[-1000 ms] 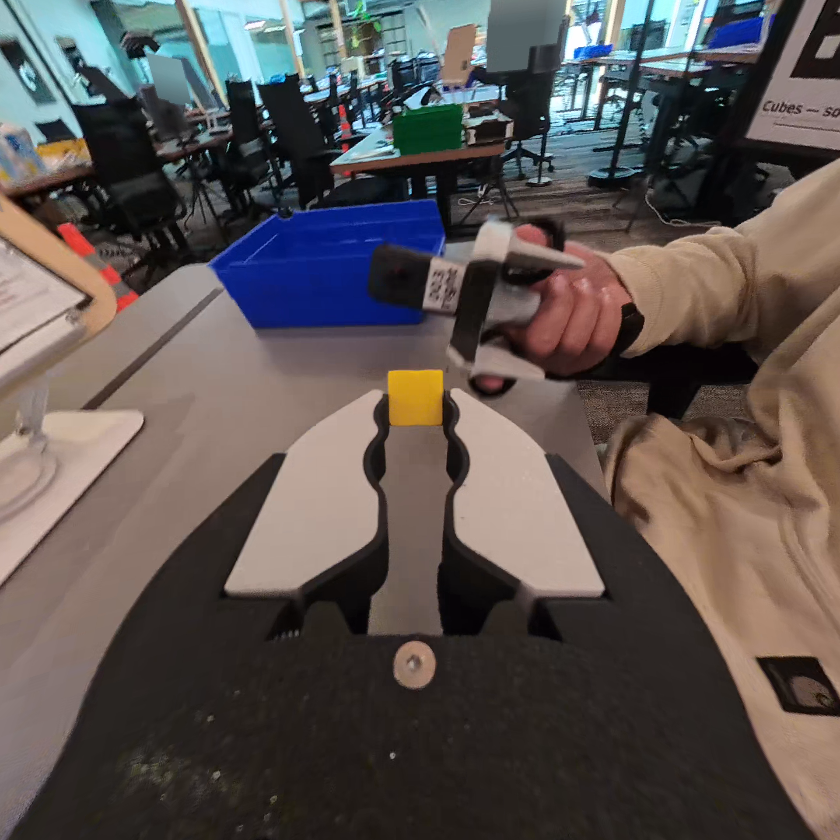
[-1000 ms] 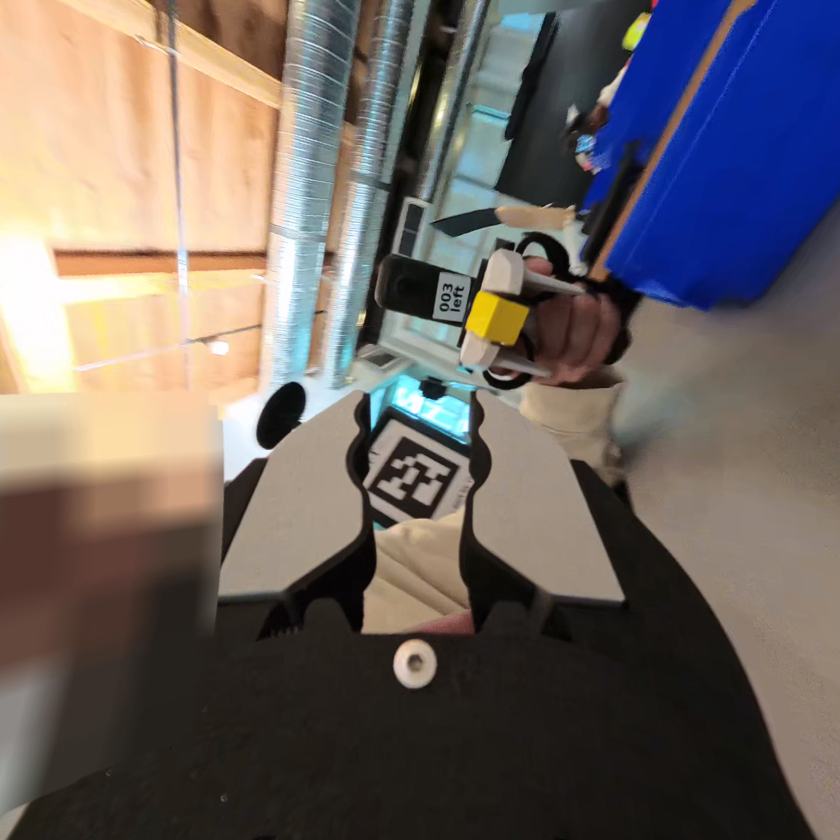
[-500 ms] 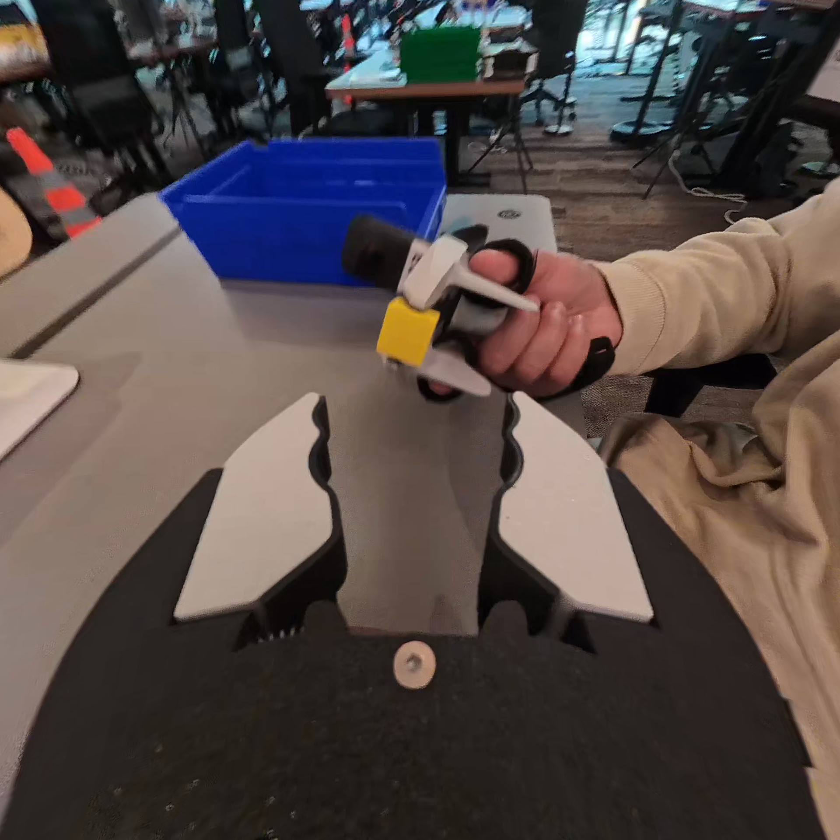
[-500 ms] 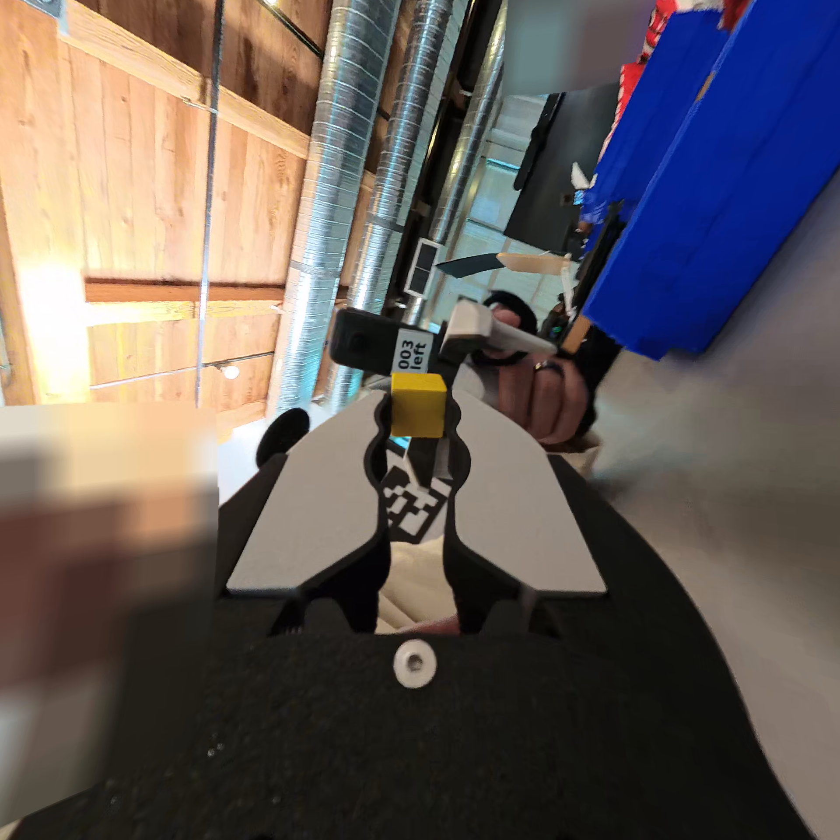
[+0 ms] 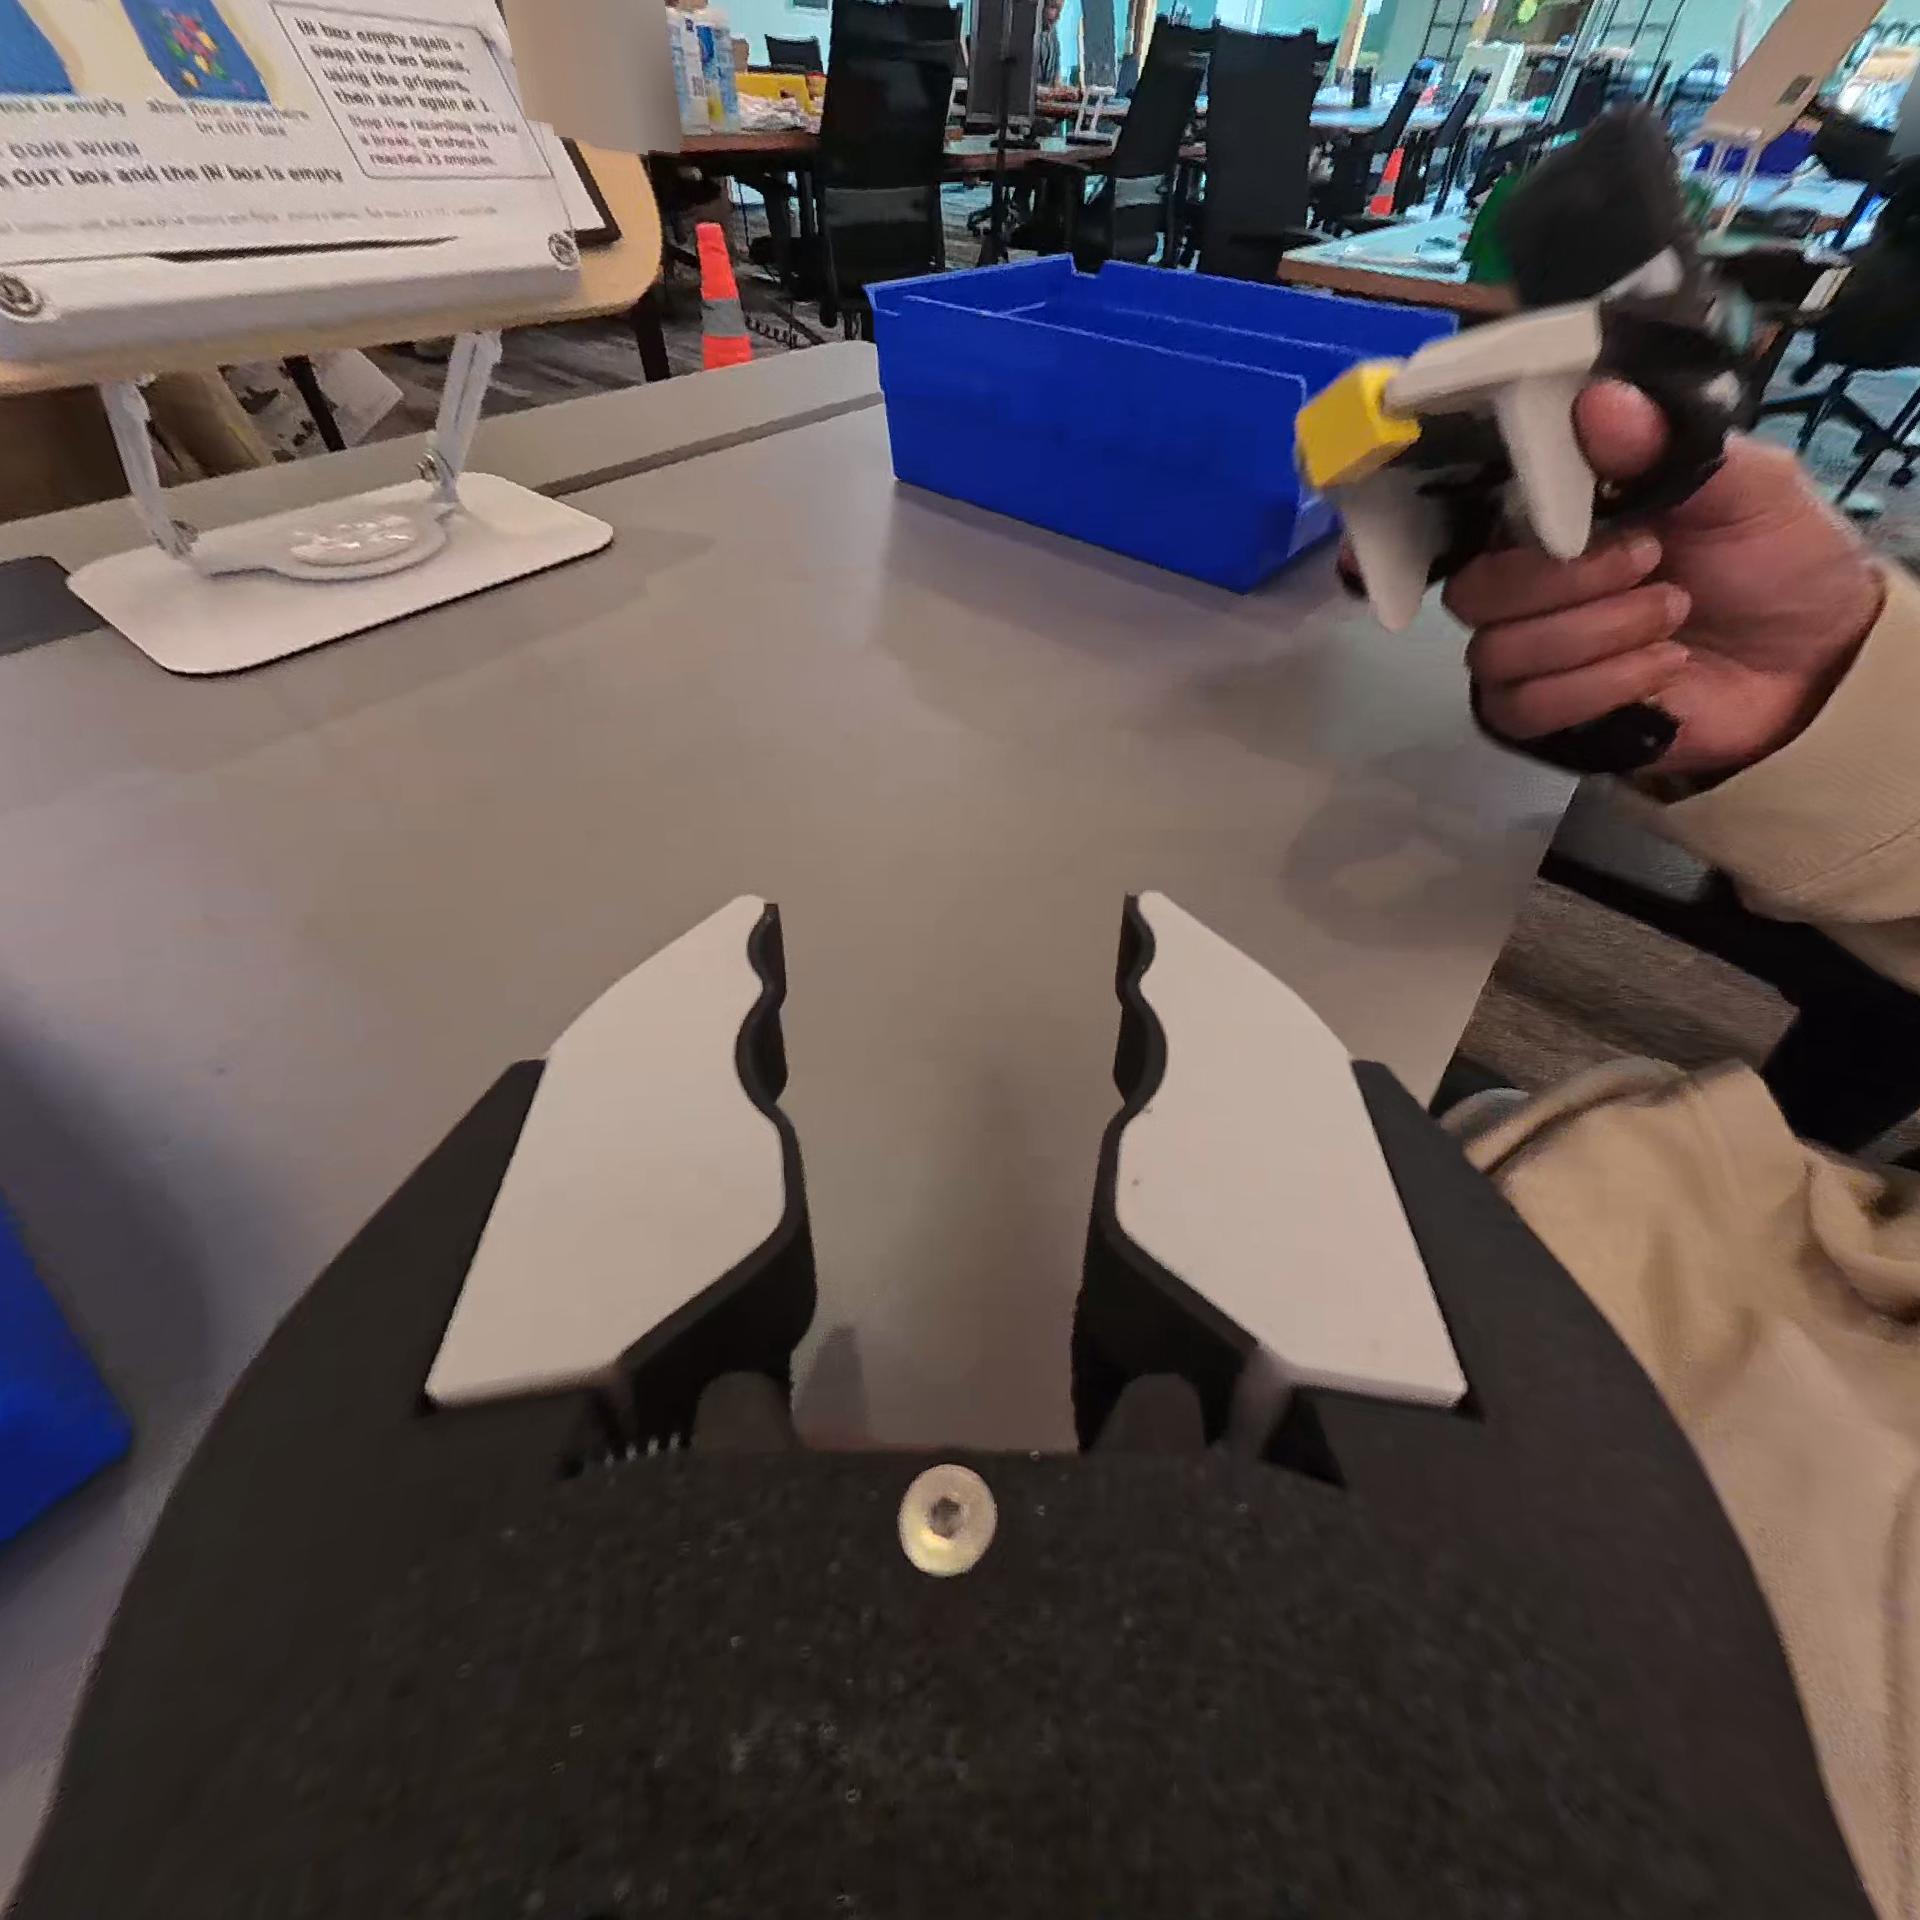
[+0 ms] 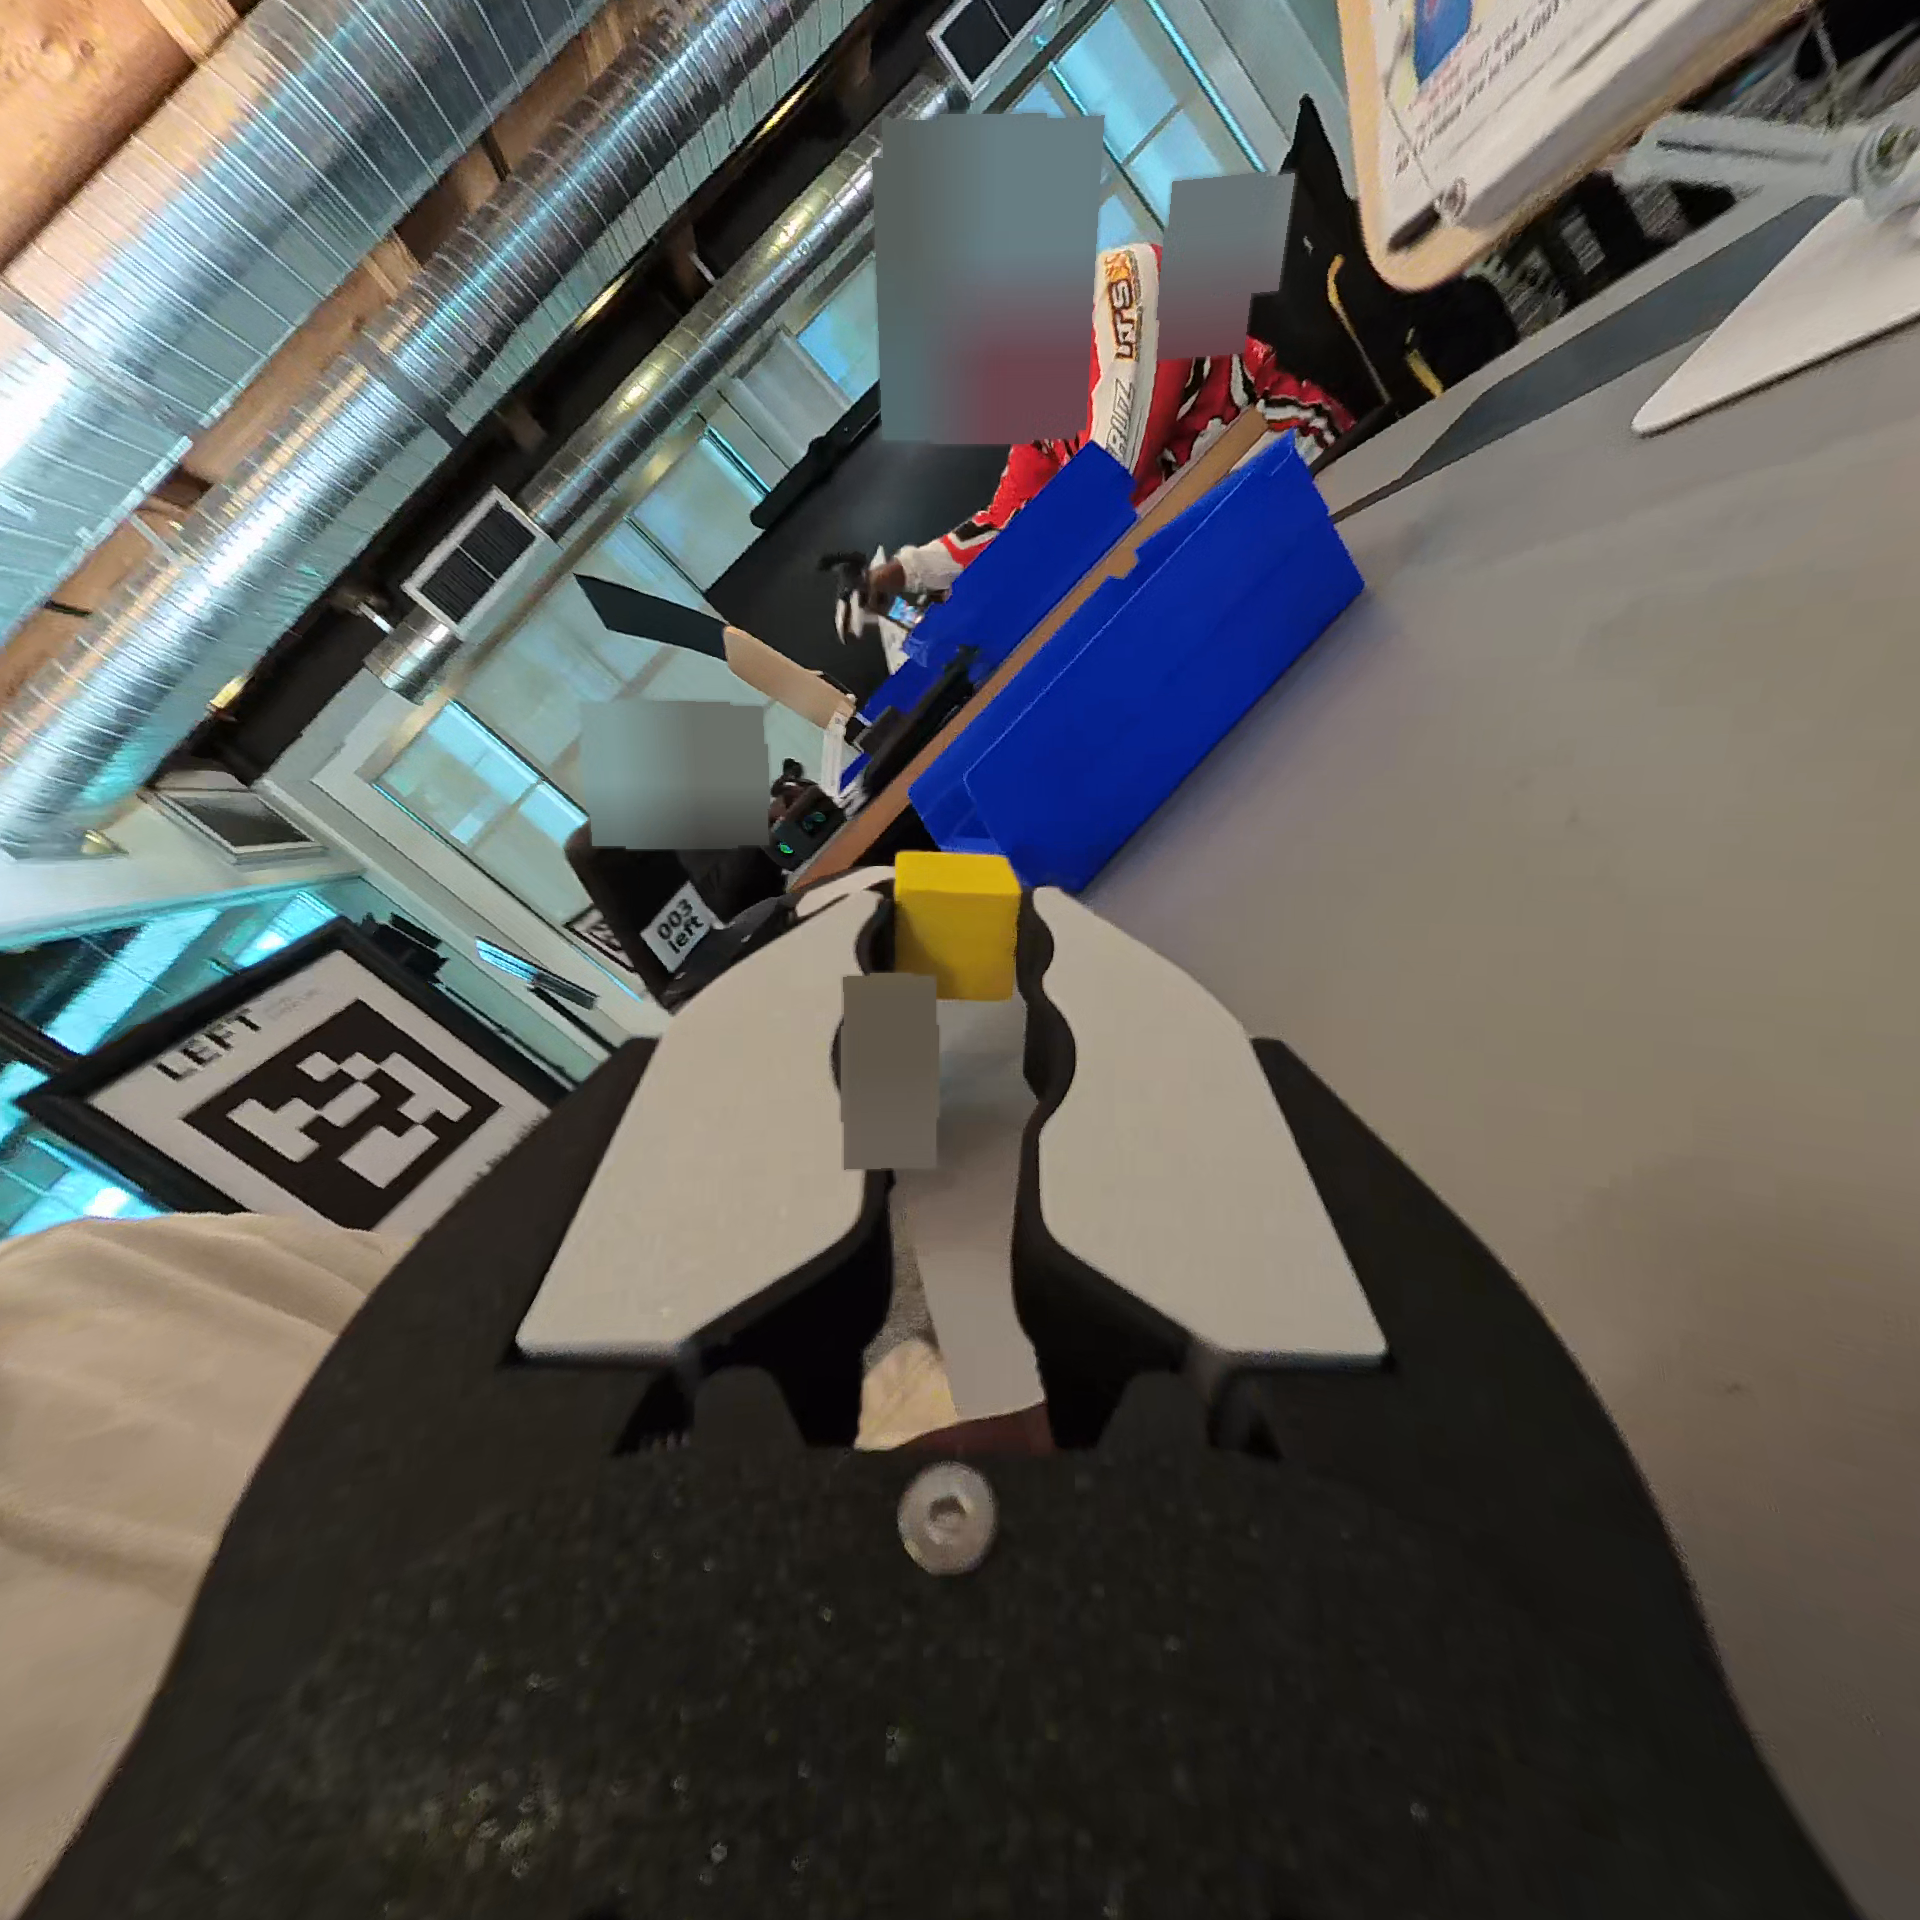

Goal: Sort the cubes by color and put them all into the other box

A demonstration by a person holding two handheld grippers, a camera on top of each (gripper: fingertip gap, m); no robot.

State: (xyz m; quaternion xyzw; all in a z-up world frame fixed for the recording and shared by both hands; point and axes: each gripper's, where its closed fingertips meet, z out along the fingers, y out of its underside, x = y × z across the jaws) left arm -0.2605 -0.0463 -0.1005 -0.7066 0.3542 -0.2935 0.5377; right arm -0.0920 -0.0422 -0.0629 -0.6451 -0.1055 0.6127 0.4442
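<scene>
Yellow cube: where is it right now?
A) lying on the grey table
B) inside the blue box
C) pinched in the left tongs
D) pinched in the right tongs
D: the yellow cube sits clamped at the tips of the right tongs, while the left tongs are open and empty.

The hand-held gripper point(image 6: 956, 914) pinches a yellow cube point(image 6: 956, 925) near a blue box point(image 6: 1153, 686).

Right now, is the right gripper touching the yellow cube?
Touching. The right wrist view shows the yellow cube clamped at the tips of the right gripper, jaws pressed on both its sides; the left wrist view agrees.
</scene>
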